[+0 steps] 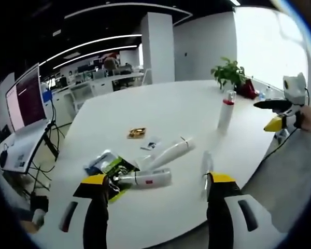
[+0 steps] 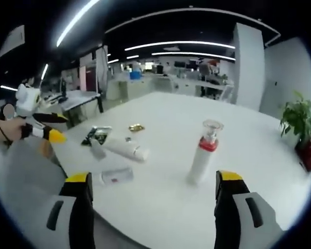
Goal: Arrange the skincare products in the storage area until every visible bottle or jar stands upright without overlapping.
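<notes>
A white pump bottle [image 1: 226,111] with a red collar and clear cap stands upright on the white table [image 1: 171,104]. Near the front edge lie a long white tube [image 1: 168,153], a short white bottle [image 1: 145,178] and a small clear bottle [image 1: 206,165], all on their sides. My left gripper [image 1: 157,179] hovers open just short of the short bottle, holding nothing. In the right gripper view the pump bottle [image 2: 203,153] stands close ahead, with the tube [image 2: 125,148], short bottle [image 2: 116,176] and clear bottle [image 2: 97,148] to its left. My right gripper [image 2: 155,177] is open and empty.
A green and black packet [image 1: 111,168], a small white sachet [image 1: 151,144] and a gold item [image 1: 137,133] lie by the bottles. A potted plant [image 1: 229,72] stands at the table's far end. The right gripper [image 1: 273,114] shows past the table edge. Desks and a monitor [image 1: 26,101] stand beyond.
</notes>
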`<act>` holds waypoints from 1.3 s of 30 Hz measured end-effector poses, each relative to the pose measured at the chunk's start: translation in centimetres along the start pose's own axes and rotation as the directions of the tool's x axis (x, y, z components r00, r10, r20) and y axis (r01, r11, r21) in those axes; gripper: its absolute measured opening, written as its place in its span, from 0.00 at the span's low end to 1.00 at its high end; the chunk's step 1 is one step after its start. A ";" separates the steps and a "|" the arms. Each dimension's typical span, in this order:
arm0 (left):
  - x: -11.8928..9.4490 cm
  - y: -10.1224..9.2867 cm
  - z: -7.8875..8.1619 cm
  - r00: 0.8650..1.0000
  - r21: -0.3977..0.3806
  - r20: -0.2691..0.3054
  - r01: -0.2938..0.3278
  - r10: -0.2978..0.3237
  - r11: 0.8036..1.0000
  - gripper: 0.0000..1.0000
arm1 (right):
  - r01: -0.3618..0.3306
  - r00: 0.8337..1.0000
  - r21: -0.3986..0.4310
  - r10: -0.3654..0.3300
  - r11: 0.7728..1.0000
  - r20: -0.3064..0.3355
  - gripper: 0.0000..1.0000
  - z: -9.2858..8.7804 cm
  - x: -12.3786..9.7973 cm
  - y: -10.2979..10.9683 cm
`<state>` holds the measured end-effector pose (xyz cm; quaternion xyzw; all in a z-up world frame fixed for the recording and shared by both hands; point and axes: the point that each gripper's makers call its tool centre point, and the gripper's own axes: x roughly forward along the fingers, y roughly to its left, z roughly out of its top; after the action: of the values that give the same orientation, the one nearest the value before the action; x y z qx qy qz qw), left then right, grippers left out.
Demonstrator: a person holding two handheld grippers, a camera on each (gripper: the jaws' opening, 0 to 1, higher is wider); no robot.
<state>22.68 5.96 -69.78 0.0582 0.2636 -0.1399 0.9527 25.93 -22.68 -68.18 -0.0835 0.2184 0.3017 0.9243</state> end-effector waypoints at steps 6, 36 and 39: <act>0.0 0.0 0.3 1.000 -0.011 0.010 0.005 -0.005 1.000 0.70 | -0.056 0.998 -0.010 0.056 0.998 -0.015 0.96 0.2 0.6 0.5; 0.2 -0.1 0.3 1.000 -0.025 0.008 0.029 -0.029 0.999 0.70 | -0.353 0.925 -0.329 0.272 0.876 -0.267 0.84 2.8 9.9 3.8; 0.2 -0.2 0.3 1.000 -0.024 0.004 0.028 -0.028 0.999 0.70 | -0.389 0.907 -0.344 0.290 0.854 -0.305 0.83 2.6 10.9 4.1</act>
<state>22.92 5.62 -69.61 0.0428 0.2645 -0.1501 0.9517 32.26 -12.91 -70.94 -0.2652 0.2751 0.4867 0.7855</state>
